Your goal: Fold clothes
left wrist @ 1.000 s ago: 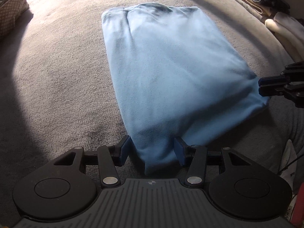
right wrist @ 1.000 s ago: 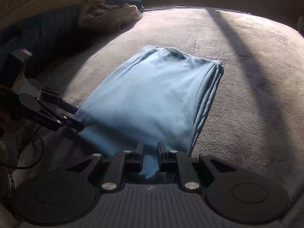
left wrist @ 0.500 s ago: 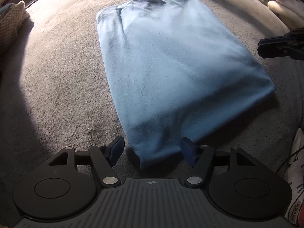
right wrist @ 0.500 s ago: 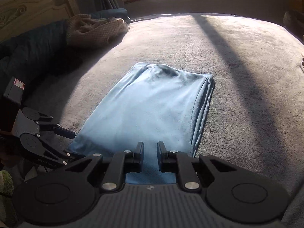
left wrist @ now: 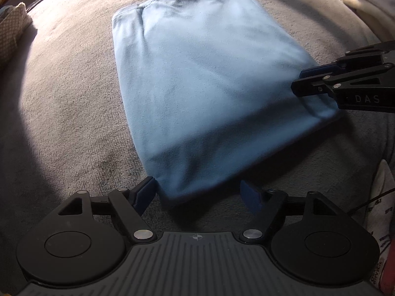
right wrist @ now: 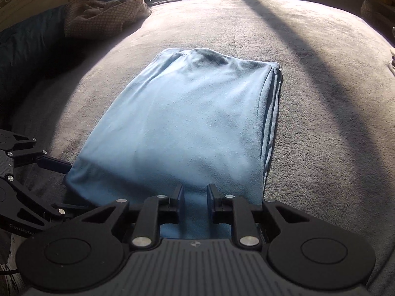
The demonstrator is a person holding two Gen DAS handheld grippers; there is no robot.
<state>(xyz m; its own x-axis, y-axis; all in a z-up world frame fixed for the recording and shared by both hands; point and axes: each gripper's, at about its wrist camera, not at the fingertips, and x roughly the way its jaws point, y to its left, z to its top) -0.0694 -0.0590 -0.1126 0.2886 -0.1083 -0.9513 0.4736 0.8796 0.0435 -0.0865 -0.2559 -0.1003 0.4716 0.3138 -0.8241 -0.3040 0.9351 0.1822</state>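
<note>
Left gripper [left wrist: 198, 193]: your 2 blue-padded fingers [left wrist: 145, 192] stand wide apart, one on each side of the claw's midline, nothing pinched between them; low, pointing forward.

Right gripper [right wrist: 195, 201]: your 2 fingers [right wrist: 178, 201] are drawn near together with a narrow gap left; whether they pinch anything cannot be told. Seen from your left claw, it enters from the right side, level, tips pointing left.

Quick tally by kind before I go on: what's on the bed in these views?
Folded blue garment: 1
Patterned beige cloth: 1
Dark blue bedding: 1
Pale folded pile: 1
Grippers: 2, left, right
Total: 6
</note>
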